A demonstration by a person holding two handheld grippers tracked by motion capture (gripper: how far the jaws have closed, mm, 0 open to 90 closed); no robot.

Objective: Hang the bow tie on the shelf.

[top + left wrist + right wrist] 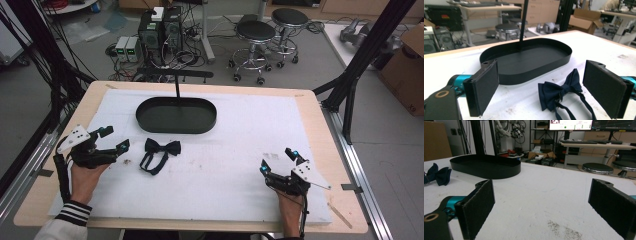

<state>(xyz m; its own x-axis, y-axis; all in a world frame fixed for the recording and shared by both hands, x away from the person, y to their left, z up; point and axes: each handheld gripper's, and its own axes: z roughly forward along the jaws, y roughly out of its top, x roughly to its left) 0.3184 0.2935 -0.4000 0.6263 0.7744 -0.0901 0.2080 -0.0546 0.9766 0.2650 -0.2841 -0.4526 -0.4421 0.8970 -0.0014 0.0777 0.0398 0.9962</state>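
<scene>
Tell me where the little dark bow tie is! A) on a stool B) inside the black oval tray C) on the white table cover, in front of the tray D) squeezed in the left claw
C: the dark navy fabric bow tie lies flat on the white table cover, just outside the black oval tray, with the open left claw beside it, not touching.

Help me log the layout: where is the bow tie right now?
In the high view the bow tie lies on the white mat just in front of the black oval tray, close to the open left gripper.
</scene>
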